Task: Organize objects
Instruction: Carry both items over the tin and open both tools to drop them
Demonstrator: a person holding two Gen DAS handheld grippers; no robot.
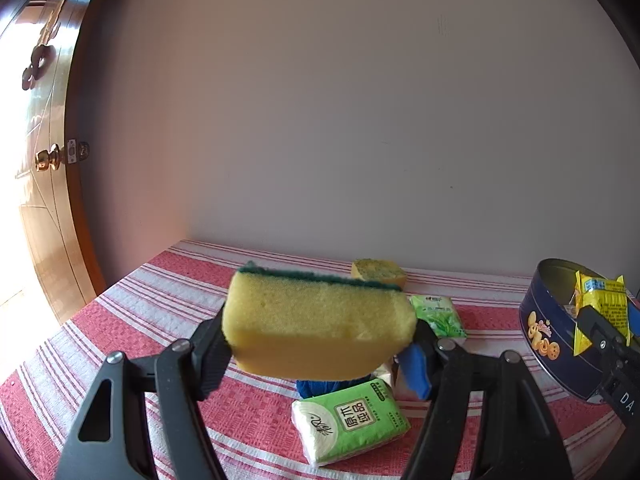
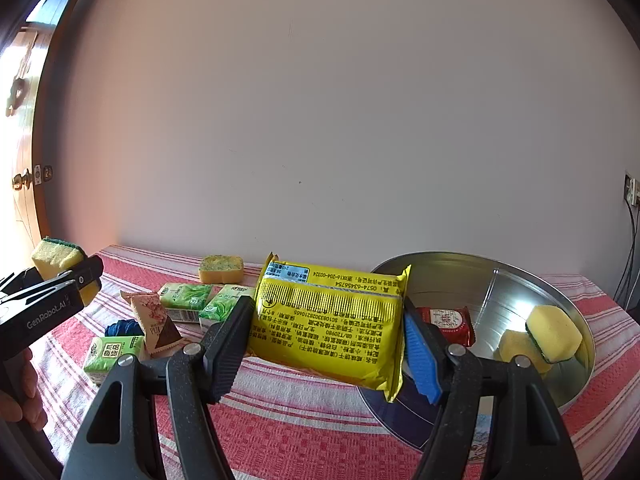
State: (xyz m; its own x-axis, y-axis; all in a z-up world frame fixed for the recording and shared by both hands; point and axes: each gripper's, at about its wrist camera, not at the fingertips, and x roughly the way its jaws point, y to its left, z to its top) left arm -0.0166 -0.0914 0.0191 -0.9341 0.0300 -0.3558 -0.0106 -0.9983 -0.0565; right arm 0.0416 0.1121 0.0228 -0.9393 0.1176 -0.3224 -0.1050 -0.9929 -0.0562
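Both grippers loaded by the round metal cookie tin (image 2: pixel 520 280).
Left gripper (image 1: pixel 320 344) clamps a yellow green-backed sponge (image 1: pixel 316 320); right gripper (image 2: pixel 326 336) clamps a yellow snack packet (image 2: pixel 328 324) over the tin's rim.

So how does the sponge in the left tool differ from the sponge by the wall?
The held sponge is lifted off the striped cloth, green scrubber on top; the far sponge lies flat on the cloth, speckled face up, untouched. Both have yellow foam.

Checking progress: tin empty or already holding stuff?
Not empty. The right wrist view shows the tin holding a red packet and a sponge, with an inner divider.
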